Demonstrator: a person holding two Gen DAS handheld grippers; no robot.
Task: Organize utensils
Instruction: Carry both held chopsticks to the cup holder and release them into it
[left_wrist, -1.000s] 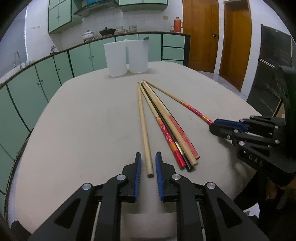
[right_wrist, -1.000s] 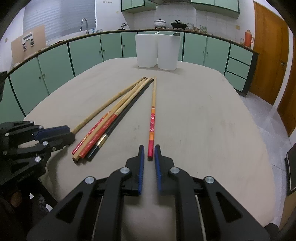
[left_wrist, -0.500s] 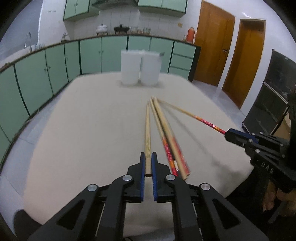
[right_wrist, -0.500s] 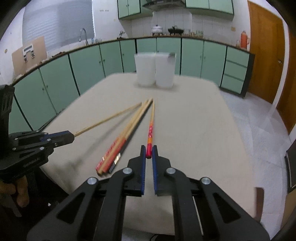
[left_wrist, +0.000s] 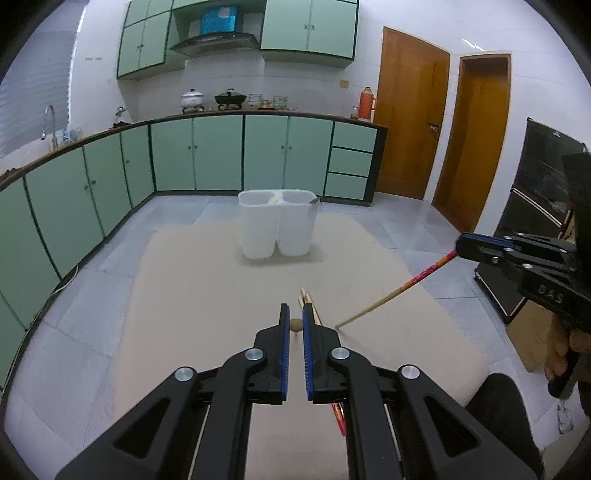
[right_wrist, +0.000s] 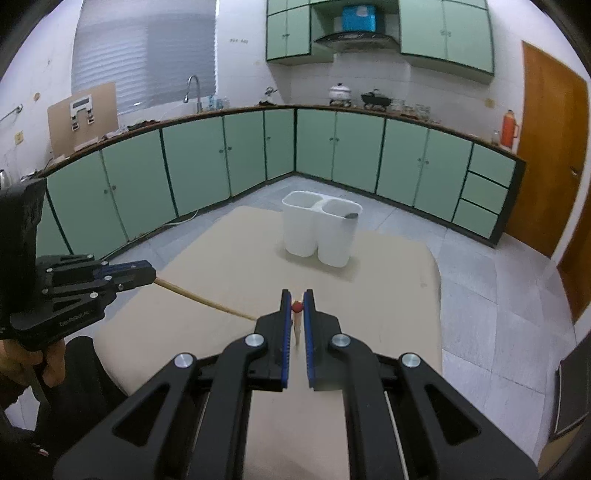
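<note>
Your left hand-held gripper (left_wrist: 294, 325) pinches a plain wooden chopstick (left_wrist: 295, 325), seen end-on so its length hides; your right hand-held gripper (right_wrist: 296, 307) pinches the red-patterned chopstick (left_wrist: 413, 282); remaining chopsticks (left_wrist: 308, 300) lie mostly hidden beneath your left fingers; the white holder (left_wrist: 277, 227) stands ahead, bare counter (left_wrist: 207, 288) between.

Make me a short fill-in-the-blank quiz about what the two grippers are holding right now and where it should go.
The left gripper is shut on a plain ____ chopstick.
The right gripper grips a chopstick by its ____ patterned end.
The white holder has ____ compartments.

Missing words: wooden; red; two
</note>
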